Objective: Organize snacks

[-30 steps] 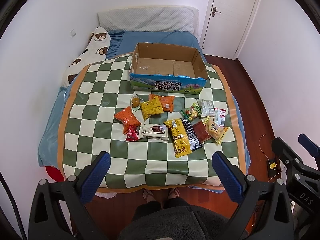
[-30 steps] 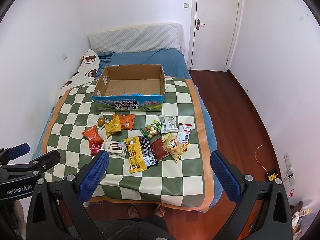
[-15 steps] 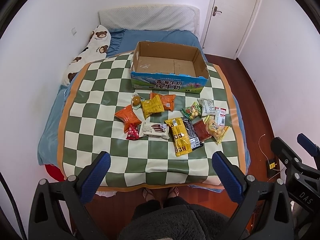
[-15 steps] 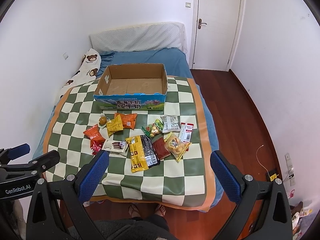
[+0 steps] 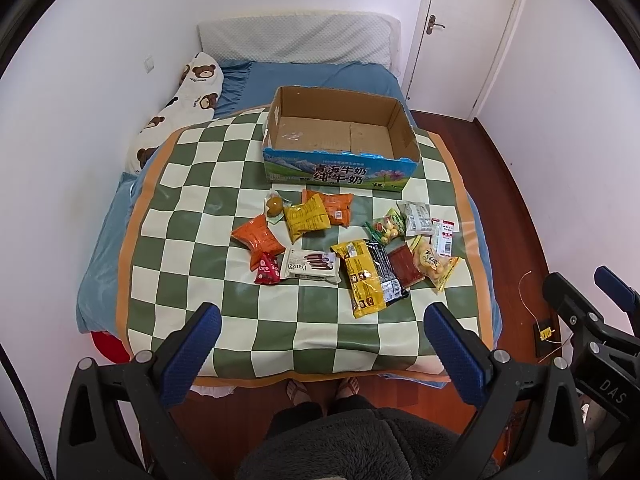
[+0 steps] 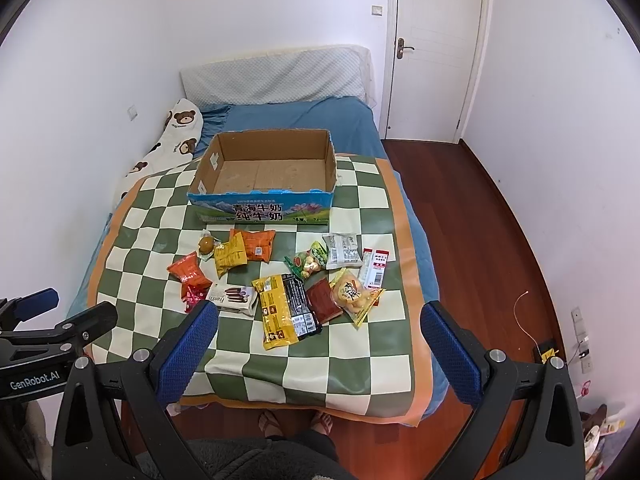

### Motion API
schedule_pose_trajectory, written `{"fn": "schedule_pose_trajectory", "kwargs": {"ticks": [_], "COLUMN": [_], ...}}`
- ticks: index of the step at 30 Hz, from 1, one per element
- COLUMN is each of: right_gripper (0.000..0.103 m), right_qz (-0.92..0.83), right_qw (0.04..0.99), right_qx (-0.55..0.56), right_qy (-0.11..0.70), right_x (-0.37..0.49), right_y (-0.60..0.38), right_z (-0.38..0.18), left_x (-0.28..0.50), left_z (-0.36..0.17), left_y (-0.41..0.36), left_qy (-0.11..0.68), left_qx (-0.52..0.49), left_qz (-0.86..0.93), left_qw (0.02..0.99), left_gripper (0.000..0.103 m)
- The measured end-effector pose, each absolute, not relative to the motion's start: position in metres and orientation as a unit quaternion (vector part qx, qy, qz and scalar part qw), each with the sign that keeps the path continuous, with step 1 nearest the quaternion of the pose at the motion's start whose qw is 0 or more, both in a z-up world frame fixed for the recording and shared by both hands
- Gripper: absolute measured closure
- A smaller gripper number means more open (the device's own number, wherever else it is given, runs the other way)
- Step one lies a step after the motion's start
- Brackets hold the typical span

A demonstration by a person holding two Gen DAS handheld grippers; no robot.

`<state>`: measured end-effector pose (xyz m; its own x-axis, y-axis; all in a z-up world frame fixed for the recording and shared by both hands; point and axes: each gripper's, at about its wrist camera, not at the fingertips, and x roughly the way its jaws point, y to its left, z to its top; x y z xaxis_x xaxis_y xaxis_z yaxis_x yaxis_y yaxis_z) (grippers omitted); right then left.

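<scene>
Snacks: a loose scatter of small sealed packets is seen at the centre of both views, lying on the checked cloth between the box and the near edge of the bed; none has been placed in the box yet.
Long yellow packet: found right of centre in the left view, flat, overlapping a black packet; judged light and crinkly, best taken by its free near end.
White wafer packet: just left of the yellow one, touching a small red packet; judged stiff enough to be pinched across its short width.
Orange packets: one left of centre, another nearer the box under a yellow bag; puffed with air, so judged slippery and crushable; a sealed edge is the safer hold.
Right cluster: a bag of round sweets, a white packet, a red flat packet and a yellow bag of balls lie touching or overlapped; lifting one is likely to drag a neighbour.
Box: open cardboard, upper centre of the frame, its floor bare.
Left gripper: at the bottom of its view, fingers spread wide, nothing held, above the near edge of the cloth.
Right gripper: likewise spread and unloaded, low in its view, well apart from the packets.
Surroundings: blue bedsheet, bear-print pillow, white door, wooden floor.
</scene>
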<state>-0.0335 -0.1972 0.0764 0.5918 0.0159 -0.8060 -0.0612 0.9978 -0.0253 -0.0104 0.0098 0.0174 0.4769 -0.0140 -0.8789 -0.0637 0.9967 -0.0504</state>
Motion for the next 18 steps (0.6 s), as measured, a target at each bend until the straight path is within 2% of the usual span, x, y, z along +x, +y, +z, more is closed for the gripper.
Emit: {"fn": "schedule_pose_trajectory", "kwargs": {"ticks": [18], "right_gripper": [0.0], "right_qz": [0.019], "right_qw": [0.891], "right_qx": [-0.023], "right_qy": [0.453], "right_x": [-0.0251], "right_y": [-0.2006], "right_z": [0.0709], "left_x": [-0.0083], "left_z": [0.0151], "left_y": [0.0068], "left_qy": [0.512], "left_qx": [-0.039], "left_qz": [0.018], "left_qw": [0.858], "left_gripper": [0.0]}}
